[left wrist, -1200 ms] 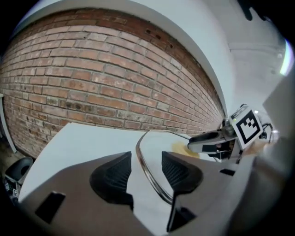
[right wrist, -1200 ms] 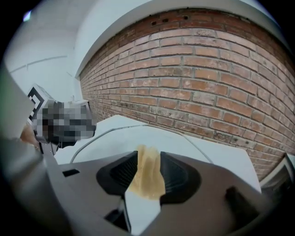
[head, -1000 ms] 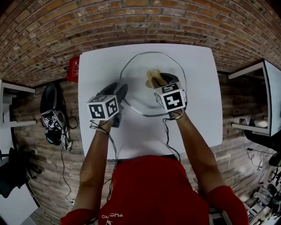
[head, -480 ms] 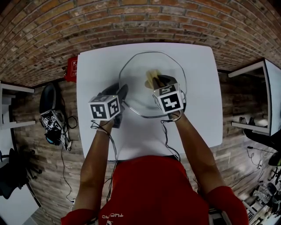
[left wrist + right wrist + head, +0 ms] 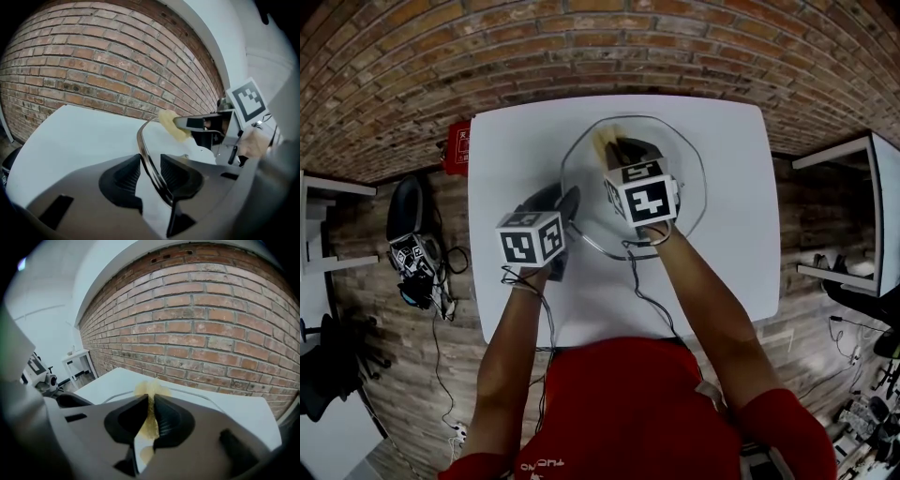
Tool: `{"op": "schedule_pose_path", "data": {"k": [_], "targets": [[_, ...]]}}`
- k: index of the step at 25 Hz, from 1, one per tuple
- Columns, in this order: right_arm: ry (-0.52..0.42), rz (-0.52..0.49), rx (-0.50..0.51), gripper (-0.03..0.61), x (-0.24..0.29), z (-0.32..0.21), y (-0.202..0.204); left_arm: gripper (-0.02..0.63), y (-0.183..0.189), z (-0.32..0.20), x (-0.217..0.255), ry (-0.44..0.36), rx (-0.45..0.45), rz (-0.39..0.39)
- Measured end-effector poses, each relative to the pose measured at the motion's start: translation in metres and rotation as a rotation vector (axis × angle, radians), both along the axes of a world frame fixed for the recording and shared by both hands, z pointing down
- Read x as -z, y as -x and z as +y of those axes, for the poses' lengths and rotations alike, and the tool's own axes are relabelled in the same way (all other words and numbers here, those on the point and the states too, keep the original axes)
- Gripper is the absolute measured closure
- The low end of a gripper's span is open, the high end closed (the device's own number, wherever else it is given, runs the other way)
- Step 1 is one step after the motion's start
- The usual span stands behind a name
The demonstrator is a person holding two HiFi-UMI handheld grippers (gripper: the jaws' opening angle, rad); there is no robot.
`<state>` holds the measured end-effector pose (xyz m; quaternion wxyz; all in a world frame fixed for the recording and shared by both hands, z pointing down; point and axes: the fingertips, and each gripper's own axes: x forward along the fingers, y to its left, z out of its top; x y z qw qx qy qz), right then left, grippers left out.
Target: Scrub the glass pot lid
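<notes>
Surface: white table [image 5: 516, 150] is bearing the glass pot lid [image 5: 686, 187].
Left gripper [image 5: 151, 173]: jaws, just closing, are clamping its rim.
Right gripper [image 5: 151, 416]: jaws, just closing, are pinching a yellow sponge [image 5: 152, 389].
Progress: scrubbing is seemingly only starting.

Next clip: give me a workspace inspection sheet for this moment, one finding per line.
Surface: white table.
Job's things: glass pot lid on the table; yellow sponge over its far side.
Clutter: nothing seen.
Grippers: left gripper jaws have just been closing, pads on the lid's rim; right gripper jaws have just been closing, clamped on the sponge.
Cables: black cables run from both grippers back to the person.
Surroundings: brick wall, wooden floor, white side table, gear on the floor at left.
</notes>
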<state>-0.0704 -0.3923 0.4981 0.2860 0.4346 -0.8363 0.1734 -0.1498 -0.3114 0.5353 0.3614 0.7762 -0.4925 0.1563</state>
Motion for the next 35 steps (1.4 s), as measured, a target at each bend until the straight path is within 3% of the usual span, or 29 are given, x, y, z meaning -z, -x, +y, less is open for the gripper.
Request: {"op": "schedule_pose_path", "data": {"k": [8,20,23,26,30,35], "targets": [[0.020,0.054,0.030,0.526,-0.019,-0.011,0.018,0.471,0.001,-0.001,0.000,0.005,-0.008,0.000],[0.002,0.190,-0.187,0.526,-0.021,-0.031,-0.094,0.472,0.002,-0.003,0.000,0.004,-0.018,0.000],[0.005,0.198,-0.210,0.526,-0.019,-0.028,-0.105,0.472,0.001,-0.004,0.000,0.005,-0.019,0.000],[0.024,0.134,-0.189,0.526,-0.012,-0.013,-0.087,0.472,0.001,-0.003,0.000,0.008,-0.023,0.001],[0.059,0.008,-0.099,0.526,0.003,0.027,-0.023,0.472,0.002,-0.002,0.000,0.006,-0.024,0.004],[0.110,-0.001,0.021,0.526,-0.013,0.063,0.032,0.472,0.001,-0.002,0.000,0.007,-0.024,0.005]]}}
